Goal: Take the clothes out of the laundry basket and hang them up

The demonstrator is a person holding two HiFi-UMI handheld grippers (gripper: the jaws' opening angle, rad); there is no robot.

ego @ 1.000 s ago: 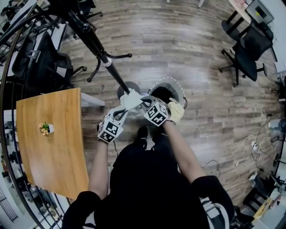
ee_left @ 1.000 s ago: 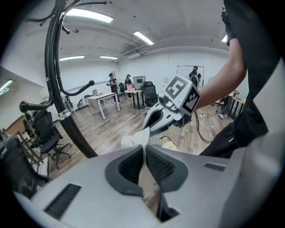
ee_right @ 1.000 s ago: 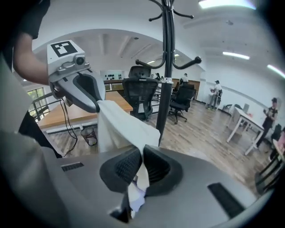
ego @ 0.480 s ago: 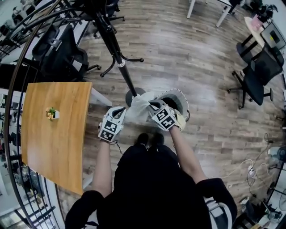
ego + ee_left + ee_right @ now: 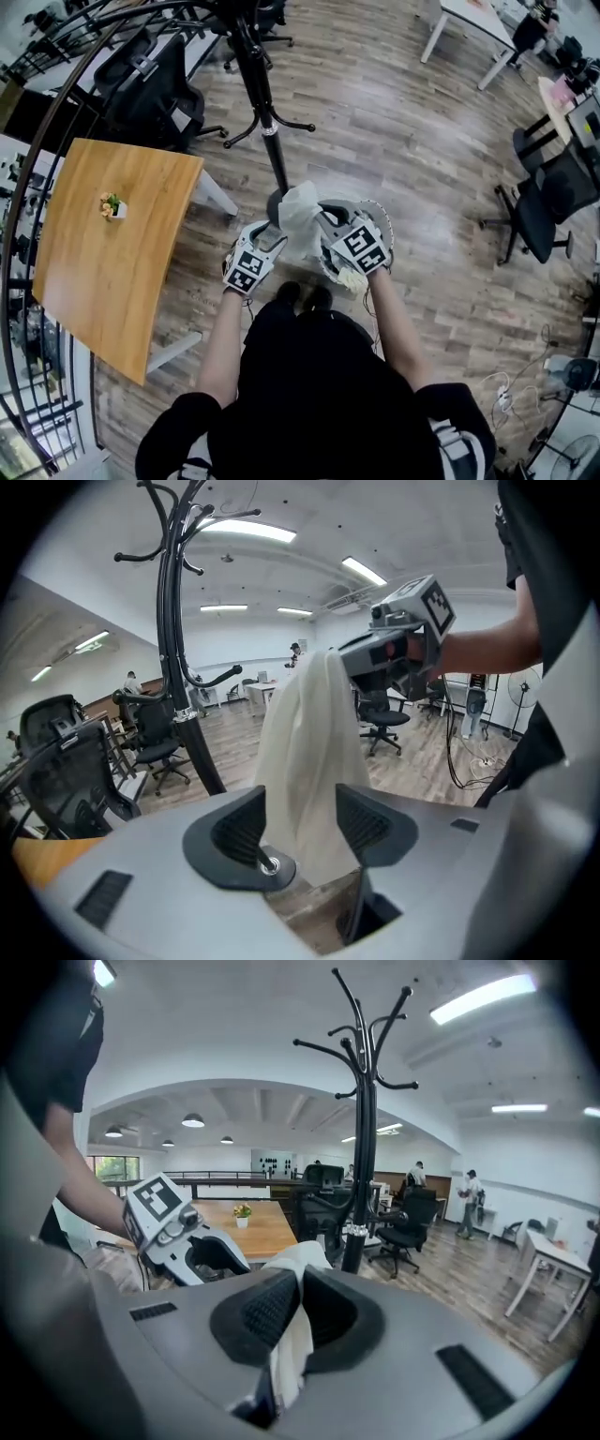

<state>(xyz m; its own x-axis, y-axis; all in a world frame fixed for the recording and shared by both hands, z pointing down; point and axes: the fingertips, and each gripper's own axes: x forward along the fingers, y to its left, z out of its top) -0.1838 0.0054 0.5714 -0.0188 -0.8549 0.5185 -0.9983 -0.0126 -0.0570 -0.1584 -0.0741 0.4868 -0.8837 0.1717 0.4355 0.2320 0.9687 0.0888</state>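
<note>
A white garment [image 5: 300,217] hangs from my right gripper [image 5: 327,221], whose jaws are shut on its top edge [image 5: 292,1269]. The garment hangs in front of the coat stand's pole [image 5: 266,122] and above the round laundry basket [image 5: 382,225]. My left gripper [image 5: 273,238] is just to the left of it. Its jaws have just been opening and now stand apart, with the garment's lower part [image 5: 309,752] hanging between them and neither pad pressing on it. In the left gripper view, the right gripper [image 5: 398,649] holds the garment from above. A yellowish cloth [image 5: 352,278] lies at the basket's near rim.
The black coat stand [image 5: 363,1119] rises close ahead, and its round base [image 5: 277,200] stands beside the basket. A wooden table [image 5: 103,244] with a small plant [image 5: 112,204] is at the left. Office chairs [image 5: 155,89] stand behind it and at the right [image 5: 548,202].
The right gripper has lifted the white garment up out of the basket. The left gripper, which was shut on the garment, has opened and let it go.
</note>
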